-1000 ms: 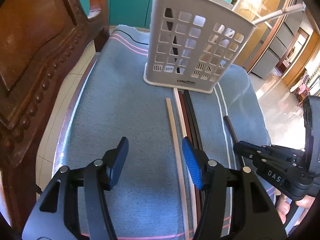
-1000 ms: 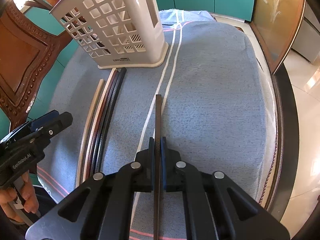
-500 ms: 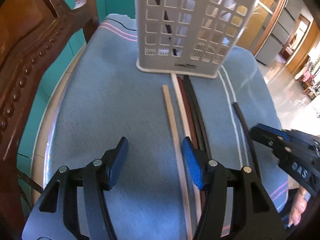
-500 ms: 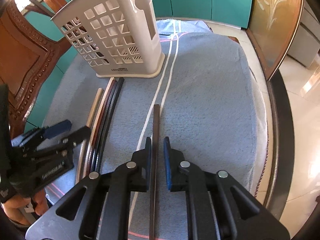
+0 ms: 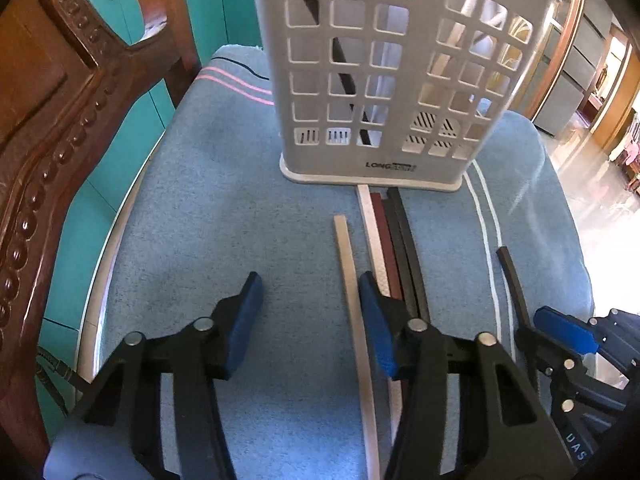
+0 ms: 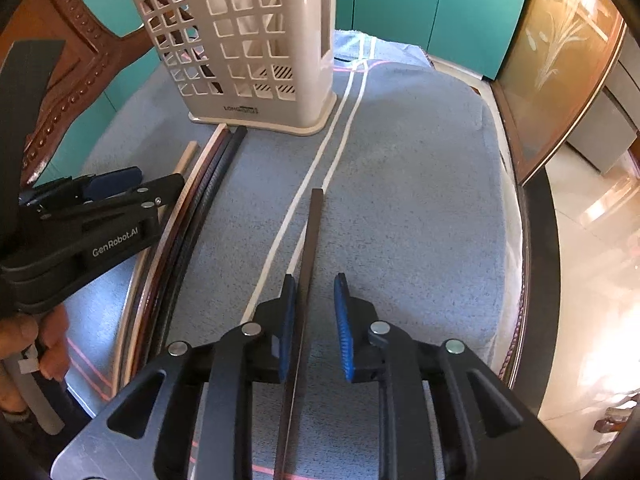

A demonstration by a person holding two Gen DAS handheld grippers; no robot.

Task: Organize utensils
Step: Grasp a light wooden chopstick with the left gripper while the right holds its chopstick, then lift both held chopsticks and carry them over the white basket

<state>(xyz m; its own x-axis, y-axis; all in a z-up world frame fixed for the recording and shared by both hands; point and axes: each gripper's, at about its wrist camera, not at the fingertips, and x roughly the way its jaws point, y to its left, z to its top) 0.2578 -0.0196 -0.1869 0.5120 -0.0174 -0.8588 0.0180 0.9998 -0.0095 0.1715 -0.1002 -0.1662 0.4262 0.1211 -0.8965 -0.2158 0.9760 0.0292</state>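
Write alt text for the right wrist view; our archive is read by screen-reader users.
The right gripper, jaws opening, straddles a dark chopstick lying on a blue towel. To the left, more chopsticks lie bundled before a white slotted utensil basket, with the left gripper hovering beside them.

Daylight floods both views from the right, glaring off the polished floor (image 5: 592,160) until it washes out white. The blue cloth (image 6: 420,200) is evenly lit, with soft shadows. Fisheye distortion bends the edges; corners darken. Focus is sharp.
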